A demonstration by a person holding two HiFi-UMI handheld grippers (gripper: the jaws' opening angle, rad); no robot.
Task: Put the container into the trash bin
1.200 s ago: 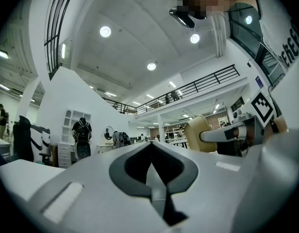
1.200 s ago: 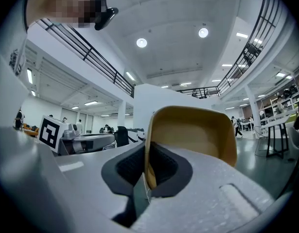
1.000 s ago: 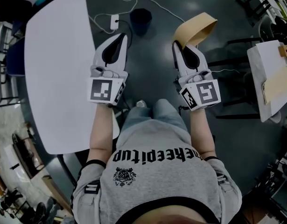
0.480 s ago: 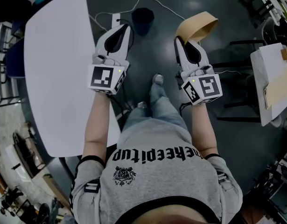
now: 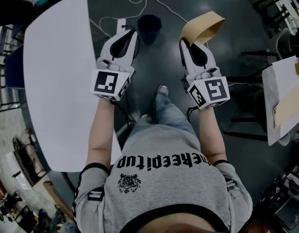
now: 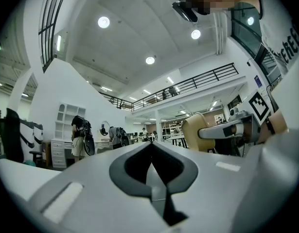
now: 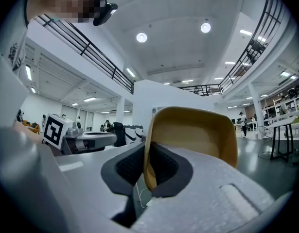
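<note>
tan thin-walled container [image 5: 203,28], its rim clamped edge-on in the right gripper [image 5: 187,46], held over the dark floor; left gripper [image 5: 130,33] pinched closed on nothing. dark trash bin [image 5: 149,22] stands just ahead (between the two grippers). advised: grip firmly, centre the container over the bin's mouth, then release.

Dressed in a grey short-sleeved T-shirt [image 5: 164,178] with black lettering [image 5: 161,161] across the chest, a small black animal-head emblem [image 5: 128,183] and black bands at the sleeve hems, over faded blue jeans [image 5: 166,123] and a pale shoe [image 5: 162,90]. Fitted with a white, tapering left gripper [image 5: 131,33] and right gripper [image 5: 183,43], each with a dark teardrop-shaped recess on top. Topped at the rear by a left cube [image 5: 110,83] and a right cube [image 5: 210,92], white with black square markers.
</note>
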